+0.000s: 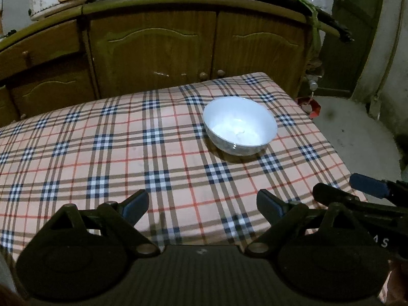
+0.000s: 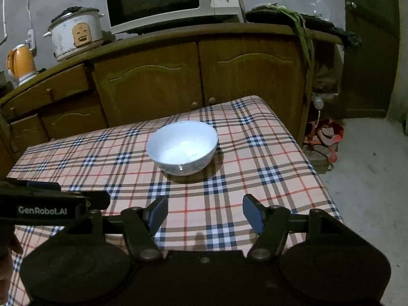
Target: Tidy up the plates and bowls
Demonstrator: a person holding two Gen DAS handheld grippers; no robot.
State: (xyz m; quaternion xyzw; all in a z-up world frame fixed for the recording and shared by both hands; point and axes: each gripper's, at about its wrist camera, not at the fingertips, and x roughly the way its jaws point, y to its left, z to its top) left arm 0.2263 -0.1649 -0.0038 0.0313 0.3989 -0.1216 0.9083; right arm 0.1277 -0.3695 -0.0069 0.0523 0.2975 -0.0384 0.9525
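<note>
From my left gripper [image 1: 202,207] cam, the jaws are spread wide with nothing between them, and there's one white bowl [image 1: 240,125] sitting upright on the checked surface [image 1: 102,158], off toward the far right corner and well apart from me. Switching to the right gripper [image 2: 205,213] cam: same deal, jaws apart and empty, bowl dead ahead. I can't spot any plates or a stack anywhere, so my guess is either nearly finished or barely started; the bowl's untouched right now.
</note>
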